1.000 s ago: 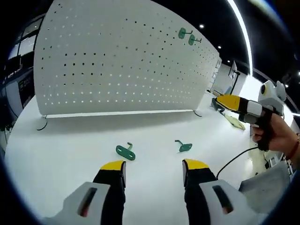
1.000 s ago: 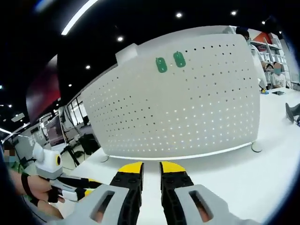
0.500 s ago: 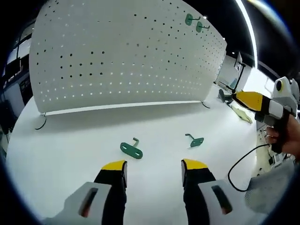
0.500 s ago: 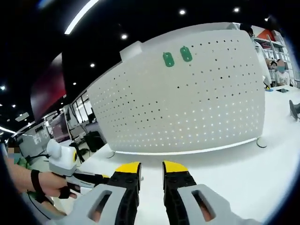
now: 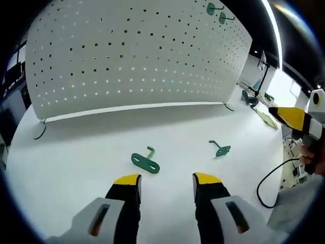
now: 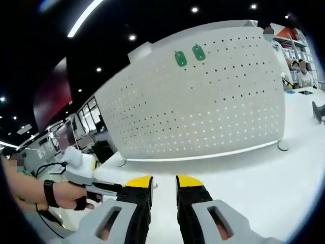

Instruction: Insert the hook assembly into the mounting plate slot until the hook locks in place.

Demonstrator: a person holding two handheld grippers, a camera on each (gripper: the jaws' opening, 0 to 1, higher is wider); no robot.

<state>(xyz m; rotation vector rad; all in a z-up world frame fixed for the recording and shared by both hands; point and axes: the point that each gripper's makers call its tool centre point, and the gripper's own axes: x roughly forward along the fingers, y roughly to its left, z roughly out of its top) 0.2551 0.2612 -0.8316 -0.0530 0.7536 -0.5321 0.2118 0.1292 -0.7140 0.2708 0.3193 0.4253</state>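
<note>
A white perforated mounting plate [image 5: 132,56] stands upright on the white table [image 5: 76,152]. Two green hooks [image 5: 216,12] hang near its top corner, also visible as green hooks [image 6: 187,55] in the right gripper view. Two loose green hooks lie on the table: the nearer hook [image 5: 145,162] just beyond my left gripper [image 5: 166,180], the other hook [image 5: 222,149] further right. My left gripper is open with nothing between its fingers. My right gripper [image 6: 163,181] faces the plate [image 6: 213,101] with its jaws a narrow gap apart and nothing held. A hand holds it at the right edge [image 5: 293,118].
The plate stands on small feet [image 5: 36,133]. A black cable [image 5: 266,178] trails on the table at the right. A hand holds the left gripper [image 6: 96,187] low left in the right gripper view. Desks and people sit far behind the plate [image 6: 304,71].
The left view has closed in on the table hooks, which lie where they were. The right gripper has drifted toward that view's right edge. In the right view the left gripper has come nearer the centre.
</note>
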